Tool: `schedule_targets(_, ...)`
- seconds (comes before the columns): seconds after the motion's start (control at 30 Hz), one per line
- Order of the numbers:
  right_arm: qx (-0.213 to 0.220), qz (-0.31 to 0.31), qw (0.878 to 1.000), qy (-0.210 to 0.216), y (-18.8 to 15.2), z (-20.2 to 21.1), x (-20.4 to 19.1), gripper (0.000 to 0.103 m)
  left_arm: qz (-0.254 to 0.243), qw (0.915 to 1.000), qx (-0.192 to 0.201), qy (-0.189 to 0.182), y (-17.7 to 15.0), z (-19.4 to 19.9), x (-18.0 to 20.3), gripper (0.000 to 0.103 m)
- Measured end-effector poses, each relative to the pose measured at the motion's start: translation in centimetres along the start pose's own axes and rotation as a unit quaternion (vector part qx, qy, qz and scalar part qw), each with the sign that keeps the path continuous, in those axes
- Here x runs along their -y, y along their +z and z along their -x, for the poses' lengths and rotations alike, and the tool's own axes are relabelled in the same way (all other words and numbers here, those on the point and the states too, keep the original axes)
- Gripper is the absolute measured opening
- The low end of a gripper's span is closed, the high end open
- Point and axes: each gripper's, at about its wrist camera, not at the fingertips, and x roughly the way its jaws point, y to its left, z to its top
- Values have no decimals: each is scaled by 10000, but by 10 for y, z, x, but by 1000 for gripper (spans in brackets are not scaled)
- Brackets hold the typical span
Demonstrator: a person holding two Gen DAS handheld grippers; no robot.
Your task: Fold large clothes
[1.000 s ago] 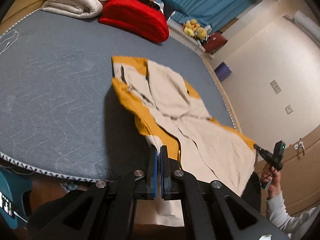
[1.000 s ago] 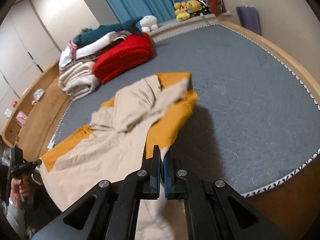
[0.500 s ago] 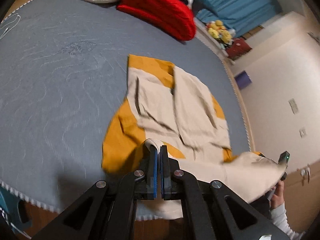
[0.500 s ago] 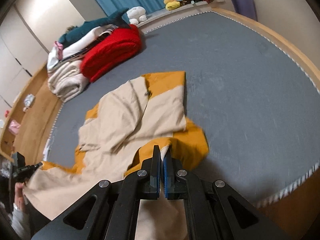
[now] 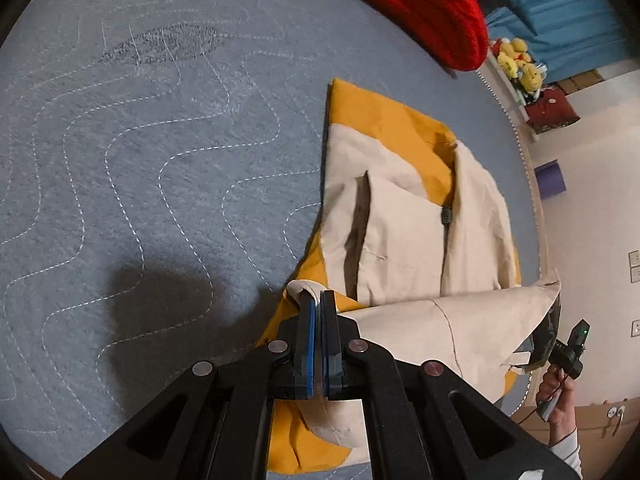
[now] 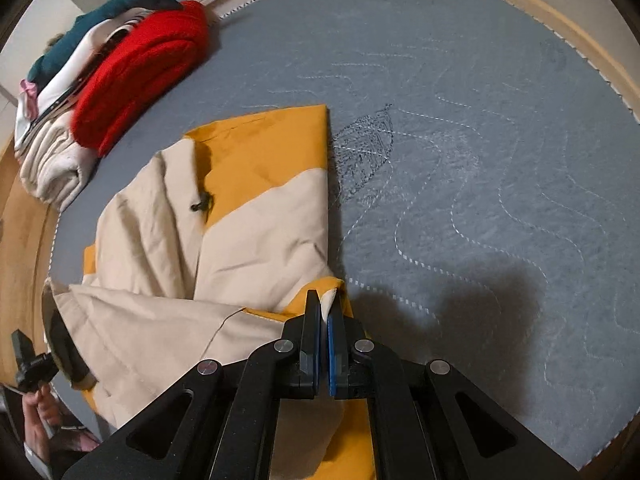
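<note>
A beige and mustard jacket (image 5: 404, 232) lies on the grey quilted bed (image 5: 140, 168). Its lower part is lifted and doubled over the upper part. My left gripper (image 5: 319, 300) is shut on a rolled beige corner of the hem, low over the jacket's left edge. In the right wrist view the jacket (image 6: 256, 232) stretches leftwards. My right gripper (image 6: 325, 300) is shut on the hem's other corner, just above the jacket's right edge. The hem hangs taut between the two grippers. Each view shows the other hand (image 5: 560, 396) (image 6: 40, 412) at the frame's side.
A red folded blanket (image 6: 136, 80) and a stack of cream and teal bedding (image 6: 52, 164) sit at the bed's far side. Plush toys (image 5: 516, 60) rest by a blue curtain. The bed's wooden rim (image 6: 600, 52) curves round at the right.
Both grippers have come forward and down over the bed, carrying the hem with them. The jacket's lower part, which hung off the bed's near edge, now folds over its upper part.
</note>
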Motion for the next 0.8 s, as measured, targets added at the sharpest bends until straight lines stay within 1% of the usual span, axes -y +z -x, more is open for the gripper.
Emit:
schedule_targets(0.1,-100,-52,9999,11,7,-12,3,3,162,9997,-2,-156,5,5,-3,6)
schedule_targets(0.13,-113,-90,9999,24,8,-14,4,3,265,9991,-2,-337,5,10,-6,7)
schedule_targets(0.17,-117,-144,9998,75,9,-15,4,4,319,9985,41,-437,4,19,-8,9)
schedule_targets(0.2,-94,-205,9996,158,9,-13,5,5,352,9979,182,-510,2,28,-11,10)
schedule_targets(0.23,-3,-284,9992,281,10,-7,8,8,351,9974,318,-535,1,38,-13,12)
schedule_targets(0.27,159,-382,9985,345,10,1,11,15,339,9968,461,-553,-2,49,-17,13)
schedule_targets(0.3,413,-496,9976,255,9,13,17,18,317,9964,574,-530,-6,59,-22,17)
schedule_targets(0.33,576,-574,9964,232,9,22,21,21,290,9966,623,-462,-10,65,-26,21)
schedule_targets(0.37,760,-688,9944,267,6,32,30,26,254,9972,619,-340,-16,69,-32,22)
schedule_targets(0.43,897,-676,9935,194,-2,41,39,31,198,9986,489,-99,-28,68,-42,27)
schedule_targets(0.47,857,-563,9947,98,-7,41,40,34,149,9991,388,51,-33,65,-46,29)
schedule_targets(0.53,592,-144,9981,-103,-17,33,33,37,1,9994,150,327,-43,55,-50,30)
schedule_targets(0.6,429,262,9985,-220,-23,26,22,38,-154,9989,50,449,-42,45,-44,33)
schedule_targets(0.7,271,693,9969,-257,-28,16,7,43,-383,9975,51,584,-41,32,-31,40)
schedule_targets(0.73,229,775,9963,-282,-28,12,3,43,-456,9971,45,615,-40,26,-24,43)
schedule_targets(0.8,171,826,9960,-300,-28,6,1,45,-616,9958,43,671,-36,17,-11,45)
